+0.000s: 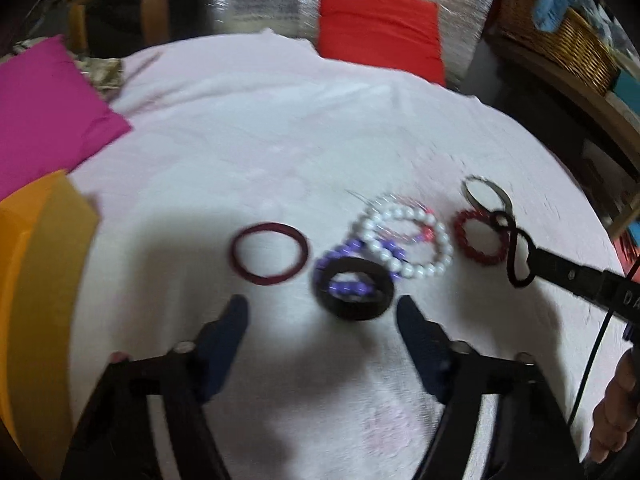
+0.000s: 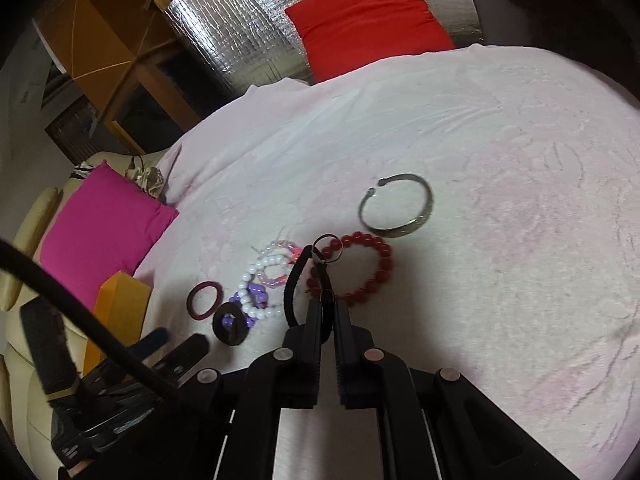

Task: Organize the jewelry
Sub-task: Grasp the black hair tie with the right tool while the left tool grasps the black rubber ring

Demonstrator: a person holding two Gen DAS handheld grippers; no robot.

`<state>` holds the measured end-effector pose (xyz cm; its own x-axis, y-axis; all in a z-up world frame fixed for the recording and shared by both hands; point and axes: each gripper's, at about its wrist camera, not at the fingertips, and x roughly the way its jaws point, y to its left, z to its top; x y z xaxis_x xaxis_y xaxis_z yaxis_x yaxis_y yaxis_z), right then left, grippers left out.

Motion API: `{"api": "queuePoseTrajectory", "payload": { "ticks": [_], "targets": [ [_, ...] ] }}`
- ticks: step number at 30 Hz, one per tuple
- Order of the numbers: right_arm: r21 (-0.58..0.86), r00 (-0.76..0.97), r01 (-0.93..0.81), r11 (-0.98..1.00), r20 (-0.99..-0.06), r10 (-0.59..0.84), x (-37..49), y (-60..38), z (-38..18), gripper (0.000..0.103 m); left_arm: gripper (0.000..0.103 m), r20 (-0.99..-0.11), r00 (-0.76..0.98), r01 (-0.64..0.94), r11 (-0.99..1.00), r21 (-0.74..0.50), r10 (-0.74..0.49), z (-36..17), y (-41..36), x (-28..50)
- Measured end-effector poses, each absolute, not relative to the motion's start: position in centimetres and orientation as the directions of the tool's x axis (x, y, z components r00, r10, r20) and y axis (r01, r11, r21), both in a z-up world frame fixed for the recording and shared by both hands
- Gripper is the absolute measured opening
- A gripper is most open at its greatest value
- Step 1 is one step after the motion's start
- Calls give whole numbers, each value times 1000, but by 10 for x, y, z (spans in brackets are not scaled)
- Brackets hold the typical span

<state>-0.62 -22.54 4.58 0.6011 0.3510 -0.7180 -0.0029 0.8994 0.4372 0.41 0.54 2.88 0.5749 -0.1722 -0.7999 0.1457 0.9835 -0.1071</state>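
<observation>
While my right gripper (image 2: 329, 308) pinches a thin black cord loop (image 2: 294, 292), the wide black bangle (image 1: 353, 289) lies just ahead of my spread left gripper (image 1: 322, 312).

1. The only lettering in view stands on the black body of the right gripper (image 1: 516, 258) in the left wrist view: pale capitals "DA" near the picture's right edge, where the rest of the word is cut off.
2. In the right wrist view nothing can be read on the jewelry, cushions, box or either gripper.
</observation>
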Motion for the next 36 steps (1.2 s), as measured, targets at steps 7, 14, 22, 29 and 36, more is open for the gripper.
{"api": "queuePoseTrajectory", "payload": {
  "ticks": [7, 14, 22, 29, 36],
  "targets": [
    [453, 600, 25, 891, -720, 349, -13, -242, 44, 7, 48, -810, 547, 174, 975, -136, -210, 19, -3, 15],
    [461, 604, 16, 887, -712, 359, -15, -242, 47, 7, 13, -801, 541, 203, 964, -170, -255, 16, -3, 12],
    [452, 613, -15, 892, -701, 365, -18, -231, 52, 7, 5, -803, 536, 202, 963, -179, -261, 17, 3, 4],
    [452, 609, -21, 892, -701, 370, -22, -224, 50, 7, 14, -794, 553, 133, 967, -215, -253, 21, 16, 8],
    [448, 596, -27, 894, -710, 374, -23, -218, 45, 7, 32, -782, 565, 137, 964, -226, -264, 21, 10, 17]
  ]
}}
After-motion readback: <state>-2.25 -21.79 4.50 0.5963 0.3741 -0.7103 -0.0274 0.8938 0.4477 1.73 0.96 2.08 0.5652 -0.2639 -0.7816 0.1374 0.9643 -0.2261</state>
